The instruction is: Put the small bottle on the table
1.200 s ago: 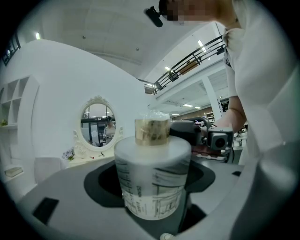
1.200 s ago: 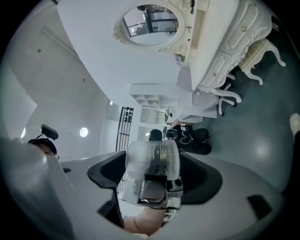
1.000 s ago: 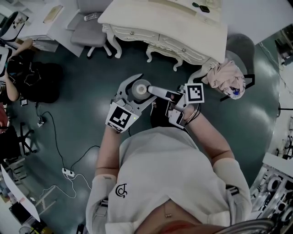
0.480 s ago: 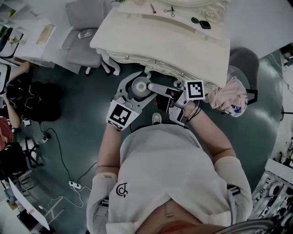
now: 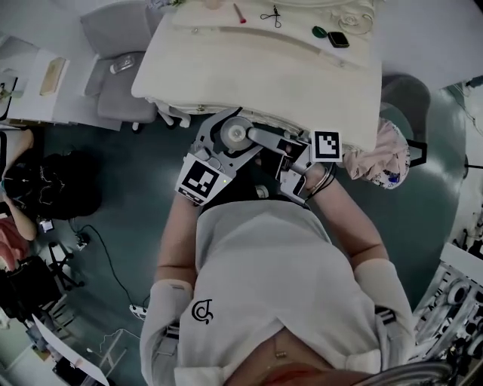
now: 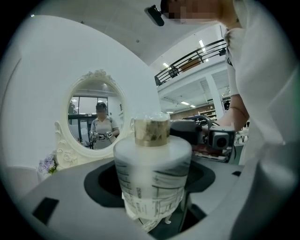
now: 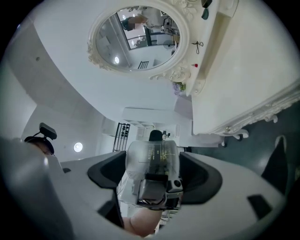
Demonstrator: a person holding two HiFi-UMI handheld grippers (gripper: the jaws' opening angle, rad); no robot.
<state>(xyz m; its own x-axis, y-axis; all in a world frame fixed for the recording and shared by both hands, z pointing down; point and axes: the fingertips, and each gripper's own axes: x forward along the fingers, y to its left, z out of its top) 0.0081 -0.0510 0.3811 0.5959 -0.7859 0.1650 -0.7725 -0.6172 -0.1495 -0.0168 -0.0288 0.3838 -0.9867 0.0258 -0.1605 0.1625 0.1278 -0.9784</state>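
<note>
The small bottle [image 5: 232, 136] is frosted white with a gold cap and stands upright between the jaws of my left gripper [image 5: 235, 130], which is shut on it. In the left gripper view the bottle [image 6: 152, 178] fills the middle between the pads. My right gripper [image 5: 256, 143] reaches in from the right. In the right gripper view the bottle [image 7: 152, 159] spans the gap between its pads, and its sides meet both. Both grippers hang just in front of the near edge of the cream dressing table [image 5: 264, 68], above the floor.
An oval mirror [image 6: 96, 119] stands at the back of the table. Scissors [image 5: 270, 13] and a dark small item [image 5: 338, 39] lie on the tabletop. A grey chair [image 5: 121, 56] stands left of the table, and a pink cloth [image 5: 381, 151] lies on a seat to the right. Cables [image 5: 113, 264] run across the floor.
The person has stepped up to the table. Both grippers and the bottle, earlier over open floor, now hang at the table's front edge. The two grippers stand the same way around the bottle.
</note>
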